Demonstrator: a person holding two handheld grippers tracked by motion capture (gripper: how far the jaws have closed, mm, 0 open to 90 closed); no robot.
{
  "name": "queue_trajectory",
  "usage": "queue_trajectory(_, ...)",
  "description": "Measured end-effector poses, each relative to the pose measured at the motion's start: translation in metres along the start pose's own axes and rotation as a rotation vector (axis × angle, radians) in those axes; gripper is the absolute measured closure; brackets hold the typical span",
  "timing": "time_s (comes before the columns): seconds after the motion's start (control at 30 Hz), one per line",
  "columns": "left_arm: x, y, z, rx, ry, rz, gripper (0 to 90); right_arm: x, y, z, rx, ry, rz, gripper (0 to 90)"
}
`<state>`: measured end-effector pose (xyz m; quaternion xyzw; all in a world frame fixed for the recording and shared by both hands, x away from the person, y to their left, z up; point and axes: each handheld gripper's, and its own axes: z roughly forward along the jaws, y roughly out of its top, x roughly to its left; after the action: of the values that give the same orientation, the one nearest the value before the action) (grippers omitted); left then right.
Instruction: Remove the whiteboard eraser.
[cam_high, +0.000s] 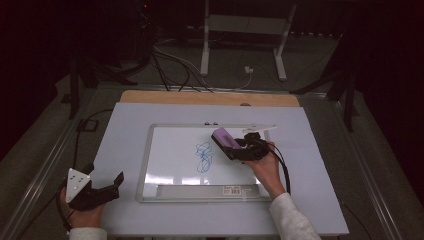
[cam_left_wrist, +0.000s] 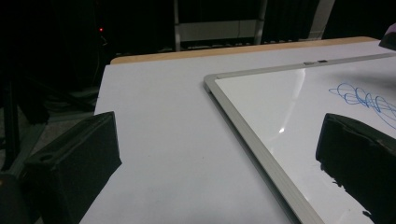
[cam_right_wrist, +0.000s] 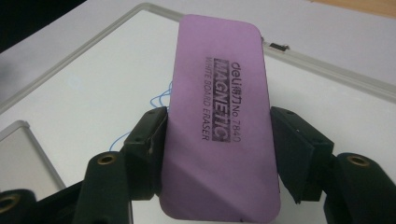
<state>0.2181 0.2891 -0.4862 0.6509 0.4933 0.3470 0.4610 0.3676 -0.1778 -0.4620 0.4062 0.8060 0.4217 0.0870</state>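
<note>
Above the whiteboard (cam_high: 175, 150), the purple magnetic eraser (cam_right_wrist: 219, 121) is gripped by the right claw (cam_high: 235, 145); the left claw (cam_high: 107, 187) is held open.

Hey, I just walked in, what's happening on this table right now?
A person is working at a whiteboard that lies flat on the table. The right gripper is clamped on a purple whiteboard eraser and holds it over the board, just right of a blue scribble that is not yet wiped. The left gripper sits open and empty near the board's lower left corner.
</note>
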Motion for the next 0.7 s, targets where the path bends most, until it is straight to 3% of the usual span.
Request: queue_trajectory(0.7,0.000,0.000,0.000,0.001,0.000,0.002,0.6,0.025,-0.012,0.016,0.048,0.031,-0.070,40.2)
